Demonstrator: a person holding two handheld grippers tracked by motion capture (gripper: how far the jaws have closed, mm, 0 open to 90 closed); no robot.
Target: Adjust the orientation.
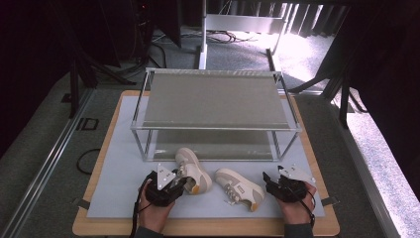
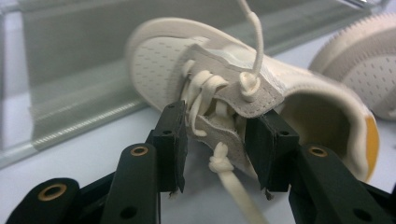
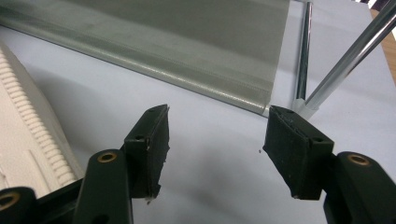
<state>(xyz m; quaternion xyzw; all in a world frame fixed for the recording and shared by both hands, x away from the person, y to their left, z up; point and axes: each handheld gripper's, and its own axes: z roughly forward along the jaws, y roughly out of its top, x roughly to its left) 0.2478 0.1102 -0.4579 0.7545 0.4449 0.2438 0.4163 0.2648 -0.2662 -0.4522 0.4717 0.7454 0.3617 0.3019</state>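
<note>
high view shows us a two-tier metal rack (image 1: 215, 101) standing on the surface (image 1: 119, 173), both of its shelves bare. just in front of the rack lie two cream shoes: the left shoe (image 1: 193, 171) nearest its lower shelf, the right shoe (image 1: 240, 188) a little farther out. our left gripper (image 2: 215, 140) has its jaws closed on the left shoe's lace flap, a knotted lace (image 2: 229, 175) hanging between them. our right gripper (image 3: 215, 149) sits near the rack's front right leg (image 3: 345, 63), jaws wide and holding nothing, beside the right shoe's ribbed sole.
</note>
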